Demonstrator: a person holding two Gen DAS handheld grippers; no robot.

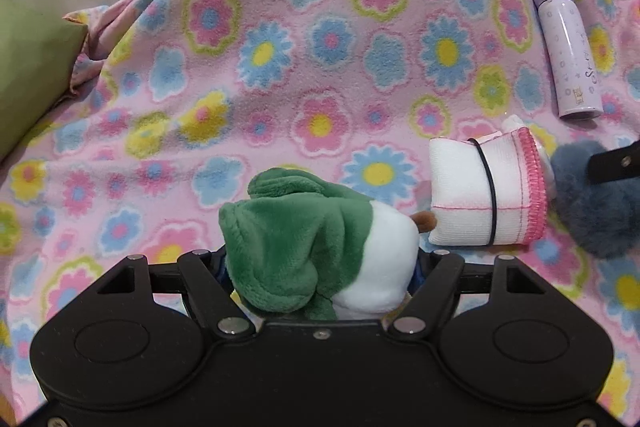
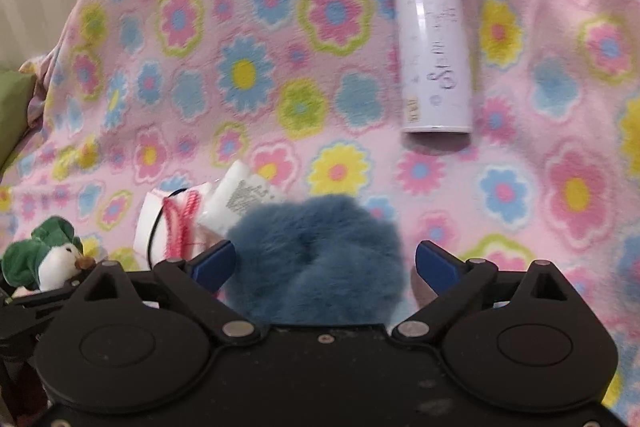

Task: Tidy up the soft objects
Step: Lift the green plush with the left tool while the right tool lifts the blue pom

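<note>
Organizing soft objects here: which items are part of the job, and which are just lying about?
Job: green-and-white plush toy, rolled white cloth with pink trim, blue fluffy scrunchie.
Lying about: purple bottle, floral blanket, green cushion.

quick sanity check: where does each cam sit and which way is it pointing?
Left wrist: on the left tongs, looking forward and down over the flowered blanket; its own jaws clamp a green and white plush toy.
Right wrist: on the right tongs, same downward tilt; open jaws either side of a blue fluffy scrunchie, left tongs at its left edge.
Shared: toy, scrunchie, rolled white cloth, purple bottle, blanket.
</note>
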